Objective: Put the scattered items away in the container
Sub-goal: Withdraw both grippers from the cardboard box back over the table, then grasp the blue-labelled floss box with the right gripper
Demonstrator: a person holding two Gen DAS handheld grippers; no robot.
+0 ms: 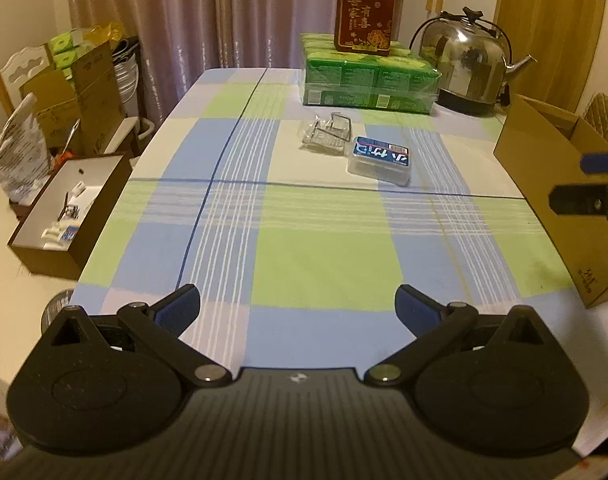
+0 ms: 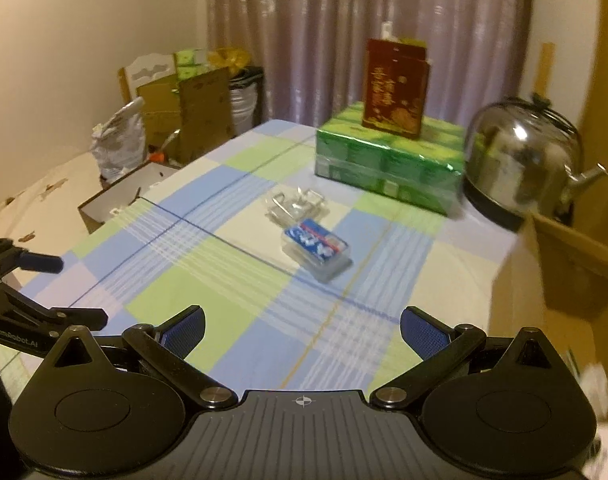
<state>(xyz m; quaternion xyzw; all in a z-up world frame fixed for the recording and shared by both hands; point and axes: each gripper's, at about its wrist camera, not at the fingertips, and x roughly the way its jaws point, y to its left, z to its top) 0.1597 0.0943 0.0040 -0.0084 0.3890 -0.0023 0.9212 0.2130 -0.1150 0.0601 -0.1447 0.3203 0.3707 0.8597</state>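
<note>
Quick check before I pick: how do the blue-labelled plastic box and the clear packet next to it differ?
The blue-labelled box is a rigid, flat rectangle with a printed blue lid; the clear packet is crumpled, see-through wrapping with no label. The box sits nearer the grippers, the packet just behind it toward the green pack. The box has straight edges; the packet has an irregular outline. Both lie loose on the checked tablecloth, outside the cardboard box.

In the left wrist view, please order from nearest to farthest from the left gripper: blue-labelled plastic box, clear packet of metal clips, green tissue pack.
1. Blue-labelled clear plastic box, mid-table, slightly right.
2. Clear packet of metal clips, just behind it, left.
3. Green wrapped tissue pack, at the table's far end.
</note>
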